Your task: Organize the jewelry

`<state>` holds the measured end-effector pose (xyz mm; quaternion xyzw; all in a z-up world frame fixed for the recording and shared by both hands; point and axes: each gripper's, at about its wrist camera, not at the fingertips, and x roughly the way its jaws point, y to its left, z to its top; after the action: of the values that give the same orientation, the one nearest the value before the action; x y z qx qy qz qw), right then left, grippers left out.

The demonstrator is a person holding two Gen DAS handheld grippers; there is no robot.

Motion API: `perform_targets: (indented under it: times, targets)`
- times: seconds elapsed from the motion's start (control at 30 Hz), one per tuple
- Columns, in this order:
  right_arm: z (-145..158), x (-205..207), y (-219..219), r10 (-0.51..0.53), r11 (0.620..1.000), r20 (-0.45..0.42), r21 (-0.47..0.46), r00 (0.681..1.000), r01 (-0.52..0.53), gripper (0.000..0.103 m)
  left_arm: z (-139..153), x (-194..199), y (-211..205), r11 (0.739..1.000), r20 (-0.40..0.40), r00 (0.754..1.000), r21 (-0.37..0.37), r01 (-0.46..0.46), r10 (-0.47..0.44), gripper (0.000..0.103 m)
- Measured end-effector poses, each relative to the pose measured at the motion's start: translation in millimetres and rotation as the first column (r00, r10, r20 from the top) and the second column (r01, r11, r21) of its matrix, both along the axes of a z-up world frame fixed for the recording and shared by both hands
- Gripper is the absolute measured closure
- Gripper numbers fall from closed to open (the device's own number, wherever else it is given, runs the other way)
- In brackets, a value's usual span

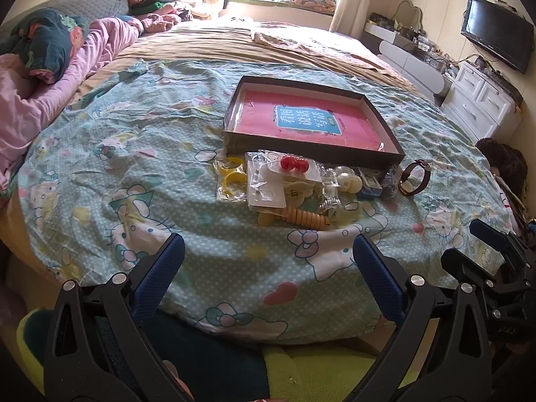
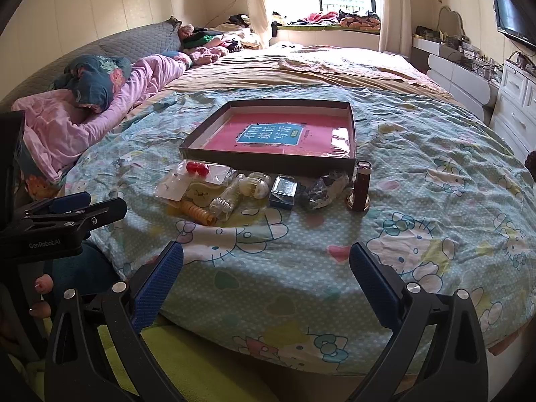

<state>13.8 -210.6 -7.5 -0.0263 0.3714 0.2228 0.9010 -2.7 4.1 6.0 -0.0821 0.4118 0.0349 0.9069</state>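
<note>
A dark shallow tray (image 1: 315,152) (image 2: 268,164) with a pink book inside lies on the bed. In front of it sits a pile of jewelry: red earrings in a bag (image 1: 294,164) (image 2: 197,168), a yellow ring piece (image 1: 231,179), an orange beaded bracelet (image 1: 303,217) (image 2: 197,213), pearl items (image 1: 350,181) (image 2: 256,184), a small blue box (image 1: 368,187) (image 2: 283,191) and a brown watch (image 1: 415,178) (image 2: 361,186). My left gripper (image 1: 268,248) is open and empty, short of the pile. My right gripper (image 2: 266,254) is open and empty, near the bed's edge.
The bed has a blue cartoon-print sheet (image 1: 134,174) (image 2: 435,181). Pink and teal bedding (image 1: 50,77) is heaped at the left. White drawers (image 1: 479,104) and a TV (image 1: 495,33) stand at the right. The other gripper shows at each view's side edge (image 1: 495,261) (image 2: 57,217).
</note>
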Motion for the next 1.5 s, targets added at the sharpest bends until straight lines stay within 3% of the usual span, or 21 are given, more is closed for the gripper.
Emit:
perform_targets:
  times: [1.5]
  targets:
    - [1.7, 0.1, 6.4, -0.010, 1.000, -0.005, 0.003, 1.000, 0.010, 0.004, -0.7, -0.1, -5.3, 1.000, -0.008, 1.000, -0.005, 0.014, -0.014, 0.009]
